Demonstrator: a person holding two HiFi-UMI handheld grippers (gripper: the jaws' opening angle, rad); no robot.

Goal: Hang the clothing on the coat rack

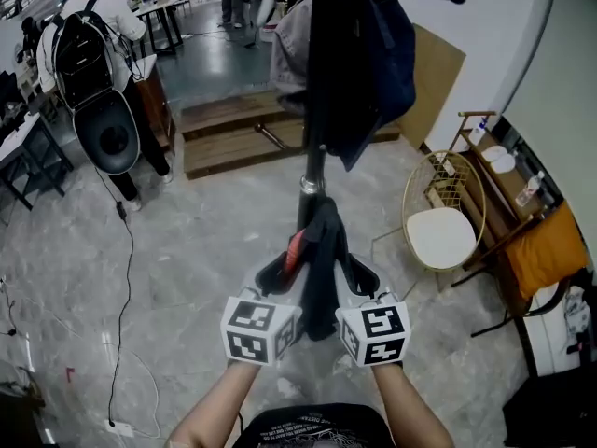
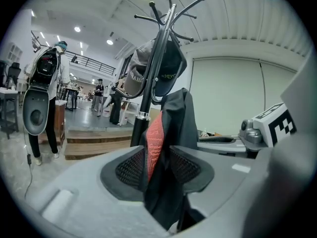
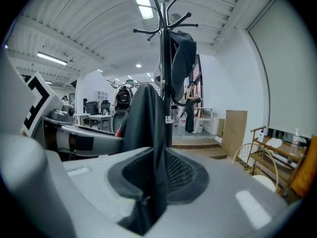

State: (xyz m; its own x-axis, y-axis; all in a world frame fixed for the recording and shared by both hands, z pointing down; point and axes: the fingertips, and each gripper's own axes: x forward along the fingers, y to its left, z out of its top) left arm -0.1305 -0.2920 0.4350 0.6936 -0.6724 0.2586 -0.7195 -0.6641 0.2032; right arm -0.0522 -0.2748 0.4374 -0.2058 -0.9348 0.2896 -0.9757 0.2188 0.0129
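Just short of the pole of the black metal coat rack (image 1: 312,110), a dark garment with a red mesh lining (image 1: 322,269) hangs bunched between the two grippers. The left gripper (image 2: 158,165) has its jaws spread wide, with the cloth lying loose in the gap. The right gripper (image 3: 159,175) has its jaws closed on a dark fold of the same garment. Higher on the rack hang a navy jacket (image 1: 394,45) and a grey garment (image 1: 291,40). To the rack's right stands a gold wire chair with a white seat (image 1: 443,236).
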